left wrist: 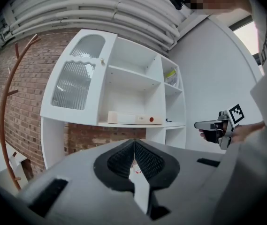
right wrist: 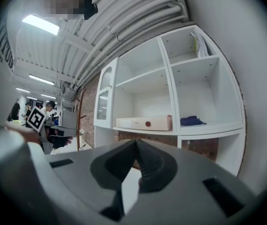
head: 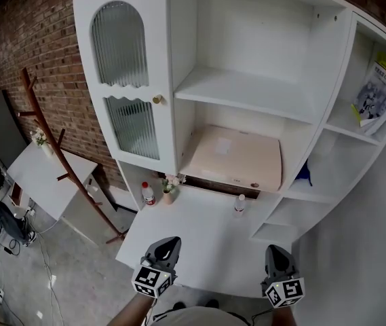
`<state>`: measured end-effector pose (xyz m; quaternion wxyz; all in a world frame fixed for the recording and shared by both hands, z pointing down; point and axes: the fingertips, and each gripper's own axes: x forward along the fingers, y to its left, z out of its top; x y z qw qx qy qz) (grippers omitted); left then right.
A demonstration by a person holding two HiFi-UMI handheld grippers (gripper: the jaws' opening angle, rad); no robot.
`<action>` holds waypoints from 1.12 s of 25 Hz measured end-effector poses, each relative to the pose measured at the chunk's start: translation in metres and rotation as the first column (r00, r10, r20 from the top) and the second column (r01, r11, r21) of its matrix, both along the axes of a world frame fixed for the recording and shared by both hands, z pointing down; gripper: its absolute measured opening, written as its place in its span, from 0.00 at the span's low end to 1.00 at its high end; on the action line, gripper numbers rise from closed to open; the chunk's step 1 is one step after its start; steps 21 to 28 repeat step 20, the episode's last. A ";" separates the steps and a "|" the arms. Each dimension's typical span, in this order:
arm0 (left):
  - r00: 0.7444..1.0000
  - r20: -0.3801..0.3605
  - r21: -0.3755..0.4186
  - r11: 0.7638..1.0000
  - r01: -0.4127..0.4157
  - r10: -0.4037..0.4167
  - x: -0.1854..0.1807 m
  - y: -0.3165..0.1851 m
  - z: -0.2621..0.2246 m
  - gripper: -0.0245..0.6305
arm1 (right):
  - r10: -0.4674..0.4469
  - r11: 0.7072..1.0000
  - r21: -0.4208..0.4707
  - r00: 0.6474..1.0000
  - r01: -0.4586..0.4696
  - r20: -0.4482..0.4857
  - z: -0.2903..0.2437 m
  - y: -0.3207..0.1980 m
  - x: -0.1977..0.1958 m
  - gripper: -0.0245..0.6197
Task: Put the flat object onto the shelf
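The flat object, a pale pink box (head: 233, 158), lies on the lower middle shelf of the white cabinet (head: 247, 90), and shows in the left gripper view (left wrist: 133, 118) and the right gripper view (right wrist: 145, 123) too. My left gripper (head: 167, 244) hangs low over the cabinet's front ledge (head: 199, 236), well short of the box. Its jaws (left wrist: 134, 146) are shut with nothing between them. My right gripper (head: 277, 253) is beside it at the same height, its pads (right wrist: 135, 146) meeting at the tip, empty. Each gripper sees the other: the right one (left wrist: 208, 124), the left one (right wrist: 60, 131).
On the ledge stand a red-capped bottle (head: 148, 193), a small potted plant (head: 169, 192) and a clear bottle (head: 239, 206). A blue cloth (head: 303, 174) and a booklet (head: 376, 90) lie in the right compartments. A glass-panelled door (head: 128, 80) closes the left side. A wooden coat rack (head: 57, 155) stands at left.
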<state>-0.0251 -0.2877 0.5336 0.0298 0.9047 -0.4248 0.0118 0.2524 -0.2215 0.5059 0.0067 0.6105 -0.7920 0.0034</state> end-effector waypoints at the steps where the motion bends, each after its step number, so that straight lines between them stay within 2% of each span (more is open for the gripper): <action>1: 1.000 0.003 -0.001 1.000 -0.003 0.003 0.001 0.000 0.001 0.08 | -0.002 1.000 0.000 1.000 0.002 0.002 0.000 -0.001 0.000 0.08; 28: 1.000 0.001 0.004 1.000 -0.001 0.001 0.003 -0.003 -0.005 0.08 | -0.020 1.000 0.007 1.000 0.020 0.011 -0.004 -0.007 0.001 0.08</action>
